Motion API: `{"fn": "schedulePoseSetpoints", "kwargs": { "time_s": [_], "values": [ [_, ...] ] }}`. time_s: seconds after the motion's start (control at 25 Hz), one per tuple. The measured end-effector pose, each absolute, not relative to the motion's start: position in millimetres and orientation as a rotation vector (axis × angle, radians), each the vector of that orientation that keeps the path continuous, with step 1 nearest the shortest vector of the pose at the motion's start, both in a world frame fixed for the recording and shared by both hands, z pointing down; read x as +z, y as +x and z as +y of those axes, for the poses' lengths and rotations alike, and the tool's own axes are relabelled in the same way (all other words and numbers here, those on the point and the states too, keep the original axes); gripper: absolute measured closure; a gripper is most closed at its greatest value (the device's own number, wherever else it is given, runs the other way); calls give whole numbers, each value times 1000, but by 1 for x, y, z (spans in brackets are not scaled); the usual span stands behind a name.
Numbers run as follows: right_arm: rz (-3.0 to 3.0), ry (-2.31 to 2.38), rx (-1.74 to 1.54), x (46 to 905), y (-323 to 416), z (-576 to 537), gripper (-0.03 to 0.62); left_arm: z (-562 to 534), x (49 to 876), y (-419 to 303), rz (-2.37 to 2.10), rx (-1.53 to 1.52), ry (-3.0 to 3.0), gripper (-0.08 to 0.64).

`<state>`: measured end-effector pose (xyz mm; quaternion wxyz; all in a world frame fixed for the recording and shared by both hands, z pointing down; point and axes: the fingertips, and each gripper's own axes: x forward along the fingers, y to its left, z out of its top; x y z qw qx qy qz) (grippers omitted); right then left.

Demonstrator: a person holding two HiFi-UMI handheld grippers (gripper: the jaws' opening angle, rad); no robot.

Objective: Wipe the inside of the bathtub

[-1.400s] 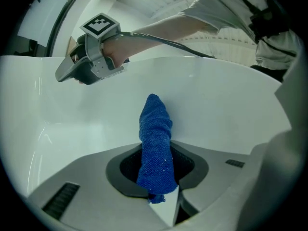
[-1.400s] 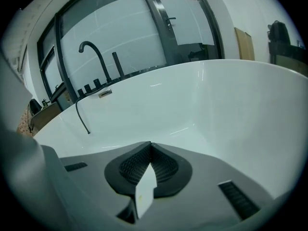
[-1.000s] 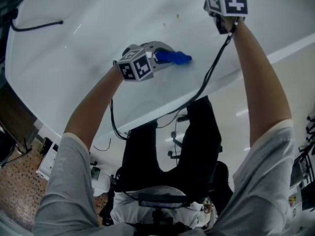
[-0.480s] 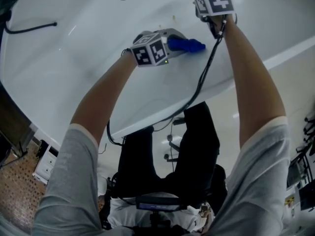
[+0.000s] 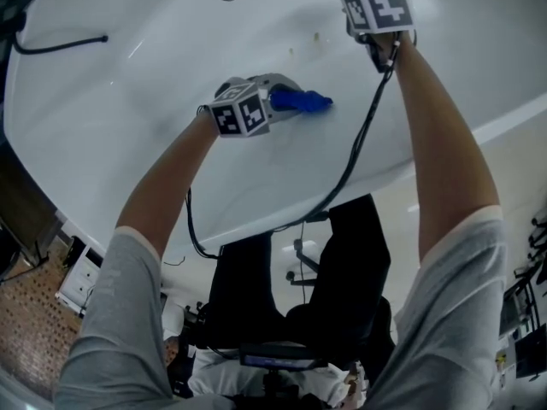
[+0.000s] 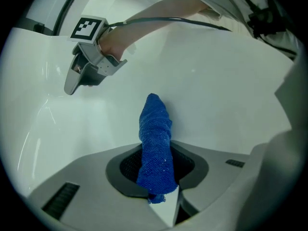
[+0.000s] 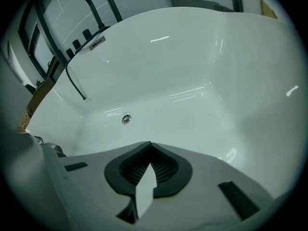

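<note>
Curved black faucet (image 7: pixel 93 8) with black fittings (image 7: pixel 113 6)

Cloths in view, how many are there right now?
1. The blue cloth is clamped in the left tongs, its free end at the bathtub wall. The right tongs are shut on nothing. Others may be hidden.

Left claw (image 5: pixel 289 100), cloth (image 5: pixel 306 102) back leftward

Left gripper (image 5: pixel 289 99), right gripper (image 7: pixel 150 146) (jaws together)
</note>
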<state>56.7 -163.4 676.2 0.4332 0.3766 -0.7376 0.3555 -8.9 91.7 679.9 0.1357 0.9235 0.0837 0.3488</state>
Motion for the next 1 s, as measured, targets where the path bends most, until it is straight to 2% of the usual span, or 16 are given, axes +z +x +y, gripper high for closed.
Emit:
{"fn": "schedulePoseSetpoints", "kwargs": {
  "time_s": [0.16, 0.6, 0.76, 1.0],
  "values": [
    [-1848, 920, 870, 684, 52, -167, 583, 88, 685, -7, 257, 1021, 2694, 448],
    [-1866, 956, 891, 694, 66, -181, 583, 26, 711, 70, 224, 1006, 2768, 448],
    [-1878, 965, 911, 694, 67, -183, 583, 33, 714, 62, 225, 993, 2768, 448],
    [-1892, 945, 896, 697, 65, -184, 583, 71, 730, 5, 300, 1100, 2712, 449]
  ]
}}
